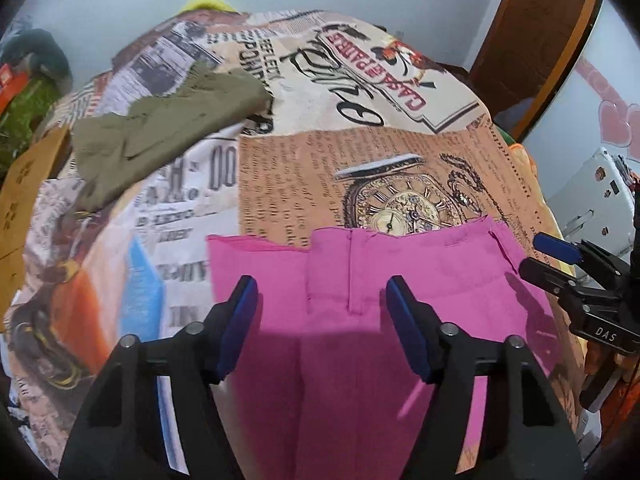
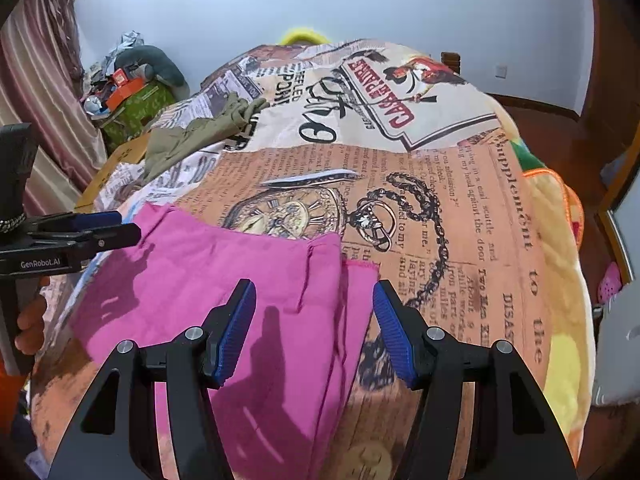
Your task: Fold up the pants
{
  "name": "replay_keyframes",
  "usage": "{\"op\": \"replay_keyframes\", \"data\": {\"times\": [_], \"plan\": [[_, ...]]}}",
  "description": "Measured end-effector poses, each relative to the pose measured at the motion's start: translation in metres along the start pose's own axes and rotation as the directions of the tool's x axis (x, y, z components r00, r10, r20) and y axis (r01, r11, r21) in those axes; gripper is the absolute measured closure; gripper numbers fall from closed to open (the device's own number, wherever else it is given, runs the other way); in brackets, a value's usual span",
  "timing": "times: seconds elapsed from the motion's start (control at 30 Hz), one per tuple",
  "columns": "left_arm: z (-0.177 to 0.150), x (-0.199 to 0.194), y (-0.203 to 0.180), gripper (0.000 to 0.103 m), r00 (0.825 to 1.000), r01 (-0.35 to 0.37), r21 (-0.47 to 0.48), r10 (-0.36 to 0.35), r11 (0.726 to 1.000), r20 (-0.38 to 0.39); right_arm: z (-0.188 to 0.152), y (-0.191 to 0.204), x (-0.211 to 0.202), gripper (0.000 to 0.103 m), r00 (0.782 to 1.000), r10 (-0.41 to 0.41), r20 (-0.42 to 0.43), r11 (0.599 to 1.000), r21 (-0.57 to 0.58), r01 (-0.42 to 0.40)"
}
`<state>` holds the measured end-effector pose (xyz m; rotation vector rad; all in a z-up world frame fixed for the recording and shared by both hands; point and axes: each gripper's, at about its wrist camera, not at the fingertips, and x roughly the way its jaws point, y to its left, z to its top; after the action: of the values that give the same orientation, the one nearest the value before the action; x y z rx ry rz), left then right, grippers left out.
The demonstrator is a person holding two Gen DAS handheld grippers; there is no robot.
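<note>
Pink pants (image 1: 400, 280) — waistband edge unobstructed.

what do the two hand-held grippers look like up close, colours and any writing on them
Both are matte black plastic frames with silver rivet pins and ribbed blue pads on two angled fingers. The left hand-held gripper shows "GenRobot.AI" in white on its side in the right wrist view; the right hand-held gripper shows "DAS" in the left wrist view.
</note>
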<state>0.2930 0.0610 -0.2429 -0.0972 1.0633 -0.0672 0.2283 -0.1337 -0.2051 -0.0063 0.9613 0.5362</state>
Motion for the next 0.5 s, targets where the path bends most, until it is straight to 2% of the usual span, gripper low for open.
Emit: {"op": "replay_keyframes", "data": {"times": [0.13, 0.23, 0.3, 0.37, 0.5], "plan": [[-0.001, 0.017, -0.003, 0.048, 1.0, 0.008, 0.003, -0.008, 1.0, -0.023, 0.004, -0.005, 0.018, 0.05, 1.0, 0.016, -0.027, 1.0, 0.002, -0.016], [-0.001, 0.023, -0.003, 0.057, 0.999, 0.028, 0.003, -0.028, 1.0, -0.033, 0.005, -0.005, 0.026, 0.057, 0.999, 0.029, -0.039, 1.0, -0.008, -0.03], [-0.001, 0.023, -0.004, 0.067, 0.999, 0.04, 0.007, -0.039, 0.999, -0.031, 0.006, -0.004, 0.028, 0.064, 0.998, 0.039, -0.041, 0.999, -0.017, -0.04], [-0.001, 0.02, -0.005, 0.071, 1.0, 0.02, 0.018, -0.02, 1.0, -0.014, 0.007, -0.004, 0.03, 0.073, 0.998, 0.043, -0.042, 0.999, -0.031, -0.044], [-0.001, 0.016, -0.006, 0.074, 1.0, -0.002, 0.032, 0.001, 1.0, 0.013, 0.007, 0.0, 0.027, 0.082, 1.0, 0.013, -0.019, 0.997, -0.076, -0.014]]}}
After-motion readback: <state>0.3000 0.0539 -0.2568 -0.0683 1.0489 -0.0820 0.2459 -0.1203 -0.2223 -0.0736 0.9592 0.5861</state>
